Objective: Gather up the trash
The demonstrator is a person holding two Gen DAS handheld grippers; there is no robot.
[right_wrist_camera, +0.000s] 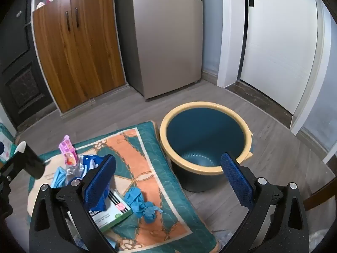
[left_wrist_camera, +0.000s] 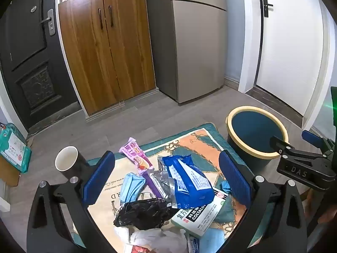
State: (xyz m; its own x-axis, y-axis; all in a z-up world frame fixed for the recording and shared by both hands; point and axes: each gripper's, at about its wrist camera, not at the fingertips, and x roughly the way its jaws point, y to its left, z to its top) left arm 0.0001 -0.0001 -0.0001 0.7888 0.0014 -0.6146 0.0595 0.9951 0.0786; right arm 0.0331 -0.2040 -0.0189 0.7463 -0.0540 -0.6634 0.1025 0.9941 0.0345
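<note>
Trash (left_wrist_camera: 160, 191) lies heaped on the patterned mat (left_wrist_camera: 198, 145) under my left gripper (left_wrist_camera: 166, 179), whose blue pads stand as wide apart as they go, empty, hovering above the pile without touching it.

Going left to right in my left view: a dark cup with a white inside (left_wrist_camera: 68, 161) at the mat's left edge; a pink snack wrapper (left_wrist_camera: 134, 154) with Chinese characters I can't fully read; a crumpled light-blue face mask (left_wrist_camera: 131, 186); a black plastic bag (left_wrist_camera: 145, 213); a blue packet with small white print (left_wrist_camera: 187, 181); and a white-and-green medicine box (left_wrist_camera: 200, 217) where I can make out "COLTALIN" beside Chinese characters. The mat itself shows stray letters, "R D", upside down. Farther right stands the blue bucket with a yellow rim (left_wrist_camera: 257, 132), on the floor just beside the mat. My right gripper (left_wrist_camera: 294, 145) enters at the right edge, with "DAS" on its body.

My right gripper's (right_wrist_camera: 168, 179) view shows what the left one can't: the bucket's (right_wrist_camera: 206, 139) ribbed bottom, with nothing in it, and a wadded blue glove (right_wrist_camera: 143, 204) lying apart on the mat (right_wrist_camera: 145, 147). Its jaws are also spread fully, holding nothing. The box's lettering is mostly hidden behind the left pad there.
</note>
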